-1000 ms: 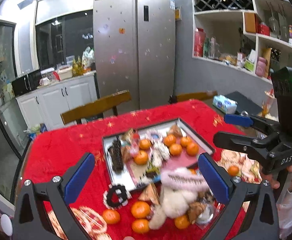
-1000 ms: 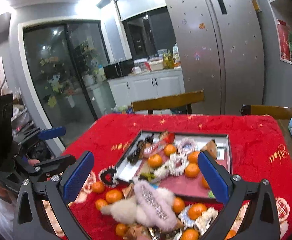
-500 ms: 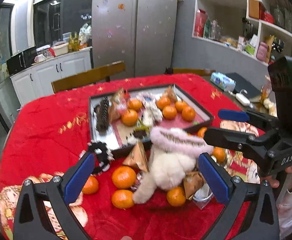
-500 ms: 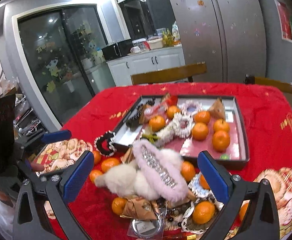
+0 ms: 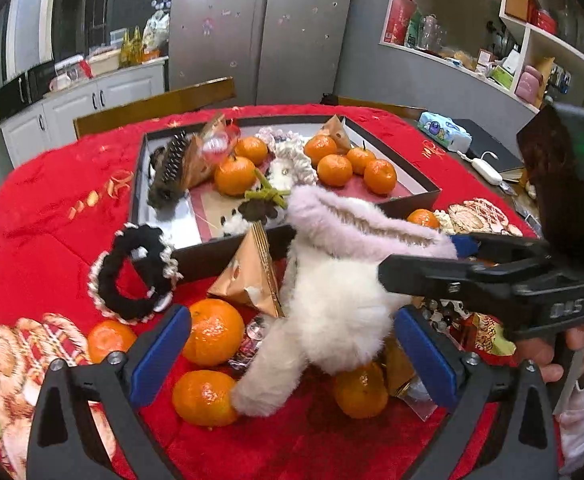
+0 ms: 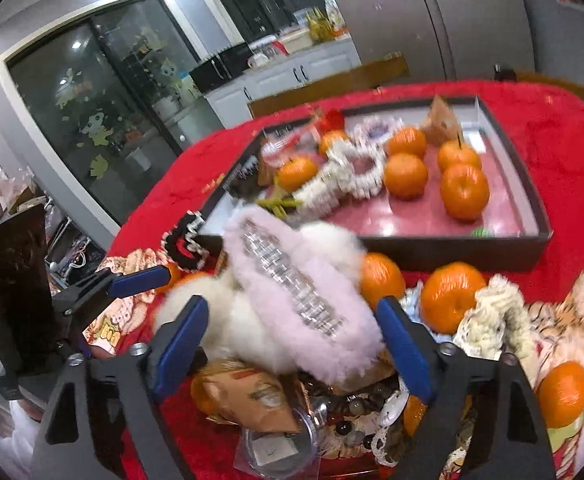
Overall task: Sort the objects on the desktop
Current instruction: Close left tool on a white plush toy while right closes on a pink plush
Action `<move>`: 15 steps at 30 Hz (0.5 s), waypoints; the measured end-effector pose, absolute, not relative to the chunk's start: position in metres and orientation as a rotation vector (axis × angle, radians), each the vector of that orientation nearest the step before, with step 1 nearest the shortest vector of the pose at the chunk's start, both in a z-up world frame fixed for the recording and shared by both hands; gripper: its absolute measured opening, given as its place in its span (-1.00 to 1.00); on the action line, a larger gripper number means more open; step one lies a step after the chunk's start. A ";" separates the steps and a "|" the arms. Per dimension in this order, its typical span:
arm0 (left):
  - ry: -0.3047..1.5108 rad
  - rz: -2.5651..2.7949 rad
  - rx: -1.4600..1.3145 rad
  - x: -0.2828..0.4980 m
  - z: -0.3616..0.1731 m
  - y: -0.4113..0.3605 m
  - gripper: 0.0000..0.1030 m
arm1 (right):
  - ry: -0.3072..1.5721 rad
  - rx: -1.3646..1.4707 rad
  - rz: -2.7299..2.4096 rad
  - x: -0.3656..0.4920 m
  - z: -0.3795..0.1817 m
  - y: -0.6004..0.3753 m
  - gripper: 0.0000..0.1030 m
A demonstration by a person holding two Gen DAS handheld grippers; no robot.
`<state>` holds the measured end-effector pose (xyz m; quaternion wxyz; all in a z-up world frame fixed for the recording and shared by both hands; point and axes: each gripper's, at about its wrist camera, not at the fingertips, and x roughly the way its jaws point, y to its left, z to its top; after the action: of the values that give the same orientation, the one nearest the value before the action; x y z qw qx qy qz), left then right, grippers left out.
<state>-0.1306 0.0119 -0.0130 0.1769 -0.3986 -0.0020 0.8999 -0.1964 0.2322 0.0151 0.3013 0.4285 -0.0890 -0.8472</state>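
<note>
Both tongs have descended onto the desk's heap. Right tongs (image 6: 292,344) are closing around the pink fluffy clip (image 6: 292,292) (pads not yet pressing); left tongs (image 5: 292,356) gape, empty. The tray (image 6: 532,216) lies at twelve o'clock: sorting begins.

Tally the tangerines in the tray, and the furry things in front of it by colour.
Tangerines in the tray: 6
Pink furry hair clip: 1
White furry hair clip: 1
Total: 8
</note>
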 end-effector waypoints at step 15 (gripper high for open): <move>0.113 2.516 -1.046 -0.116 -0.017 0.031 -0.39 | -0.174 1.093 -2.313 -0.184 0.011 0.227 -0.55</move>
<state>-0.1160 0.0314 -0.0173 0.2056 -0.3752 0.0407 0.9029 -0.1842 0.2272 0.0108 0.2845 0.4087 -0.0649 -0.8648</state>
